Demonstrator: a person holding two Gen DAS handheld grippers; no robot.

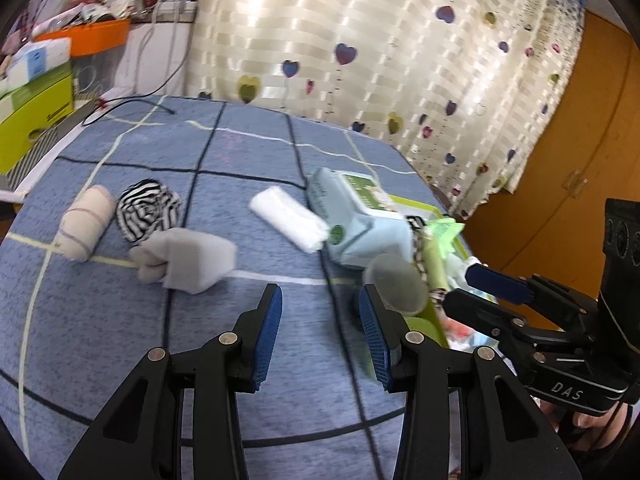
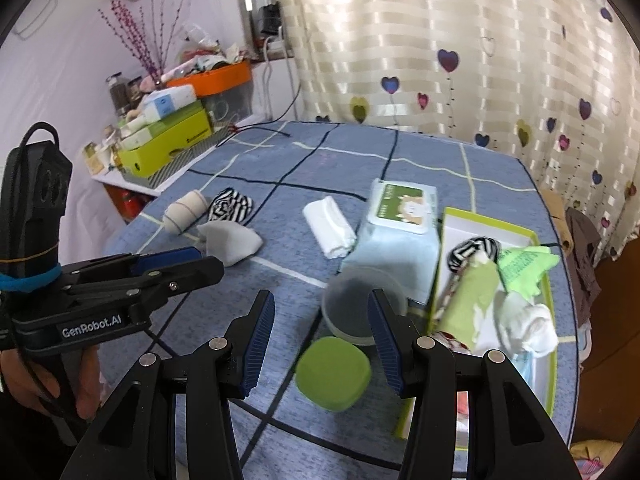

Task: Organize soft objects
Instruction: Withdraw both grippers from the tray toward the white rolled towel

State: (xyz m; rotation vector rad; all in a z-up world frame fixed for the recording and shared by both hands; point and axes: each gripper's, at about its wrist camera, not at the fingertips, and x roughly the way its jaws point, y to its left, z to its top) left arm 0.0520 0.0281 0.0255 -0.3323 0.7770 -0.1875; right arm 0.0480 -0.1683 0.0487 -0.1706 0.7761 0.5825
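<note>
grey sponge (image 1: 188,260): soft, light; pinch mid-body, at ten o'clock.
left gripper (image 1: 320,320): jaws apart, empty.
right gripper (image 2: 322,336): jaws apart, empty.

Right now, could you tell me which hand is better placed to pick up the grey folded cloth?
Left, probably: the left gripper is open and empty, with the grey folded cloth just ahead; the right gripper faces the green box side.

A beige rolled sock (image 1: 86,222), a black-and-white striped sock ball (image 1: 148,210), a grey folded sock (image 1: 188,260) and a white rolled towel (image 1: 288,222) are lying loose on the blue checked cloth (image 1: 240,160). More soft items are sitting piled in the lime-green tray (image 2: 546,280).
</note>
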